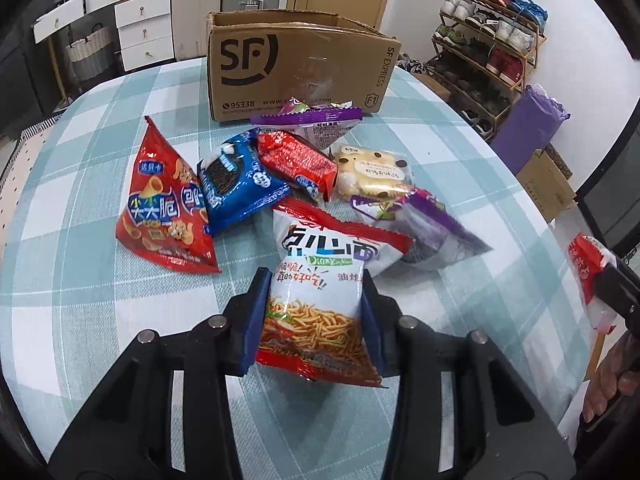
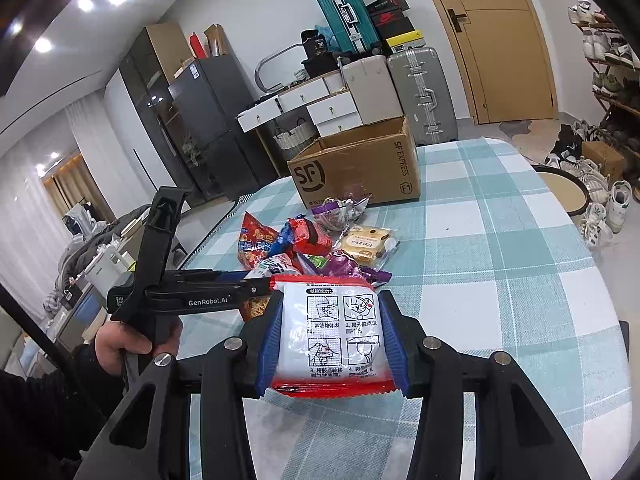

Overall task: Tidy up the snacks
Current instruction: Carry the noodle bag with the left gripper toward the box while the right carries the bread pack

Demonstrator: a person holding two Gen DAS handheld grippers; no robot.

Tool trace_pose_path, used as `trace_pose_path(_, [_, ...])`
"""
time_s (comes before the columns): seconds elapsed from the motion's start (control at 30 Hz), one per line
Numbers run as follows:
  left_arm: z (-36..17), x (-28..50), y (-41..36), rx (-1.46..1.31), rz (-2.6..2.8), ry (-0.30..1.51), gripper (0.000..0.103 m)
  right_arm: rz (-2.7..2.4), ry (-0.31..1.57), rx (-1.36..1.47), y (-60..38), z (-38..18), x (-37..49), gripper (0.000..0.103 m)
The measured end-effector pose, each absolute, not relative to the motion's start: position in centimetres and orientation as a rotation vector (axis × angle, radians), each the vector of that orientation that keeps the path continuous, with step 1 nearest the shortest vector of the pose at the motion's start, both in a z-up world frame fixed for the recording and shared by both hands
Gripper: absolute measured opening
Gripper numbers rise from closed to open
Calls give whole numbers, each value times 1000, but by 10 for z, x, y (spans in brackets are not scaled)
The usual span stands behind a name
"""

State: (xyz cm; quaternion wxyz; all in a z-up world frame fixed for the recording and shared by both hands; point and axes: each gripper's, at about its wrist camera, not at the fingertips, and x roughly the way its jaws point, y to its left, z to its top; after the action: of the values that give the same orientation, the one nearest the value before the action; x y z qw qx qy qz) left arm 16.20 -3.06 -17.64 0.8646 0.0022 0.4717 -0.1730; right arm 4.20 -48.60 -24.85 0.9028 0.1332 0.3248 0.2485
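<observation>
My left gripper (image 1: 315,280) is shut on a white-and-red noodle snack bag (image 1: 320,296) just above the checked table. My right gripper (image 2: 329,300) is shut on a white packet with red edges (image 2: 340,332) printed with instruction pictures; it also shows at the right edge of the left wrist view (image 1: 592,280). A pile of snacks lies ahead: a red triangular chip bag (image 1: 164,208), a blue cookie pack (image 1: 236,184), a red pack (image 1: 296,160), a yellow cake pack (image 1: 372,172) and purple packs (image 1: 420,224). An open SF cardboard box (image 1: 296,64) stands behind the pile.
The left gripper's handle and hand (image 2: 168,300) cross the right wrist view at left. Suitcases (image 2: 420,92), white drawers (image 2: 320,108) and a shoe rack (image 1: 488,48) stand beyond the table. The table edge (image 1: 532,196) curves at right.
</observation>
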Motion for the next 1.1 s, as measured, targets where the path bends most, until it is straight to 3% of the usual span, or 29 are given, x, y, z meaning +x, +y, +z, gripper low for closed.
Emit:
trace_pose_path(0.3, [-172, 129, -8, -28, -367, 968, 39, 538, 653, 258, -476, -238, 28, 46])
trace_pose_path(1.1, [-99, 76, 23, -4, -321, 798, 39, 558, 624, 261, -468, -211, 14, 46])
